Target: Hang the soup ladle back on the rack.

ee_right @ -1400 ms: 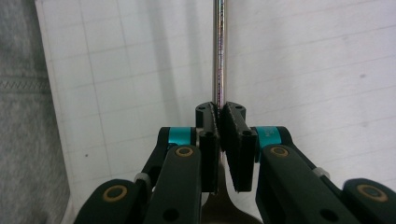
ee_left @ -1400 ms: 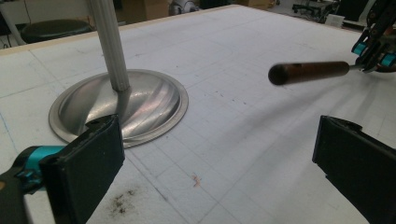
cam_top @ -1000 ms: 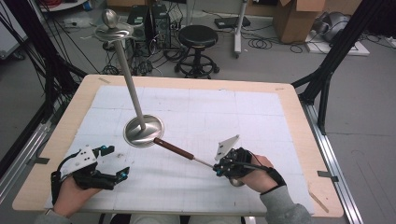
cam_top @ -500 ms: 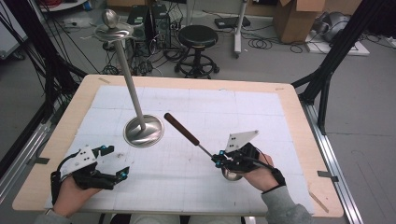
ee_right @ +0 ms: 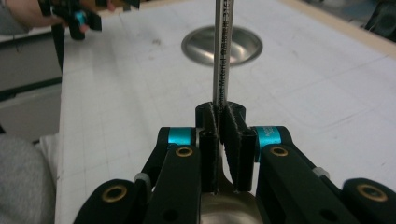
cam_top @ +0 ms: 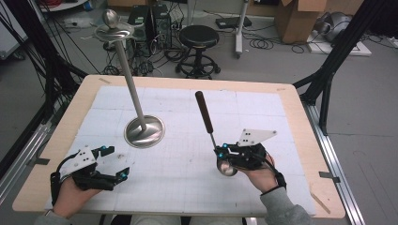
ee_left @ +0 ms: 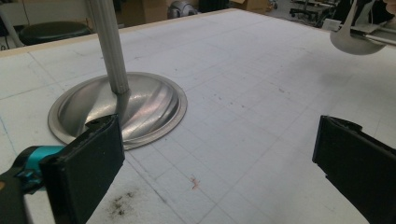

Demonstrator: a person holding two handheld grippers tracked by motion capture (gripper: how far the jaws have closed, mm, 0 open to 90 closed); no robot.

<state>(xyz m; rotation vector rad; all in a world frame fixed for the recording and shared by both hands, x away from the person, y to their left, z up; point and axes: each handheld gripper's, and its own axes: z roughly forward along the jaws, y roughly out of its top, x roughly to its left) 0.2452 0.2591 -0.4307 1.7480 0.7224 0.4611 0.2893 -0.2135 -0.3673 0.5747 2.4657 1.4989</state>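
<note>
The ladle (cam_top: pixel 212 131) sits right of the middle in the high view, w/ its dark handle pointing to the top of the frame, its thin metal stem going down & its round shiny bowl at the bottom, next to the right hand (cam_top: pixel 260 176). The right gripper (cam_top: pixel 224 151) pinches the stem: in the right gripper view the two black pads are pressed tight on the thin metal stem (ee_right: pixel 219 56), which goes straight up the middle of the frame, & the shiny bowl peeks out at the bottom edge under the jaws. The left gripper (cam_top: pixel 116 161) is at the lower left of the high view, w/ jaws spread wide & nothing between them. In the left gripper view its pads (ee_left: pixel 88 172) stand far apart at the lower left & lower right, over the white mat (ee_left: pixel 243 116). The metal stand (cam_top: pixel 141 129) is left of the middle in the high view; its round base rests on the mat, its pole leans to the upper left, & a small dish w/ a ball is on top. The stand is well apart from the ladle. The wood table (cam_top: pixel 300 117) shows around the mat. A black stool (cam_top: pixel 199 37) is on the floor at the top, behind the table.
</note>
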